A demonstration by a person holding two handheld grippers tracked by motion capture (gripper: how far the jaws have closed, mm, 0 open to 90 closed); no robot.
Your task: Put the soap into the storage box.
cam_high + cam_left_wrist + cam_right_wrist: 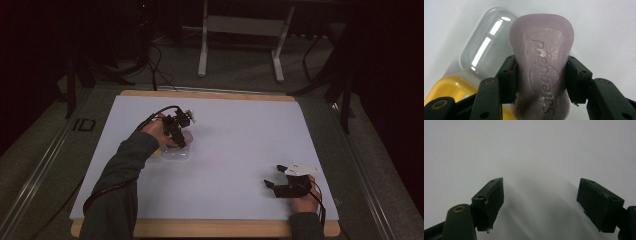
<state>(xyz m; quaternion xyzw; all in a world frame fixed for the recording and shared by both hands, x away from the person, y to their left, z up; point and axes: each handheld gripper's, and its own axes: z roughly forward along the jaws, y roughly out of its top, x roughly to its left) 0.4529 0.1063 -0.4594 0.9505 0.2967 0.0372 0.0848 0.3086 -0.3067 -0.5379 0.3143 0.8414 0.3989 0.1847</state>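
Lilac soap bar (541, 72) sits right at the lens in the left claw view, clenched across its narrowed waist between both black pads, embossed lettering facing the camera. Left claw (181, 137) is grasping it from above, left of the worktop's centre, nearer the far edge than the near one. Waist grip makes sense: the bar is thinnest there, so it likely can't slide out lengthwise.

Below and behind the soap lies a clear domed lid (485, 48), with a yellow tray (451, 88) at the lower left partly under the claw arm. Probably the two halves of a soap box. Lid looks empty; tray interior is mostly hidden, nothing visible in it. Can't tell whether lid and tray touch. From the high view the box (175, 152) shows as a pale patch on the white worktop (240, 140) just under the left hand. My guess is the soap is on its way out of the box or into it; which one the frames don't settle.

Right claw (272, 186) rests near the worktop's near right corner, released, jaws wide apart with only bare white surface between them. Well apart from the soap, so seemingly just parked.
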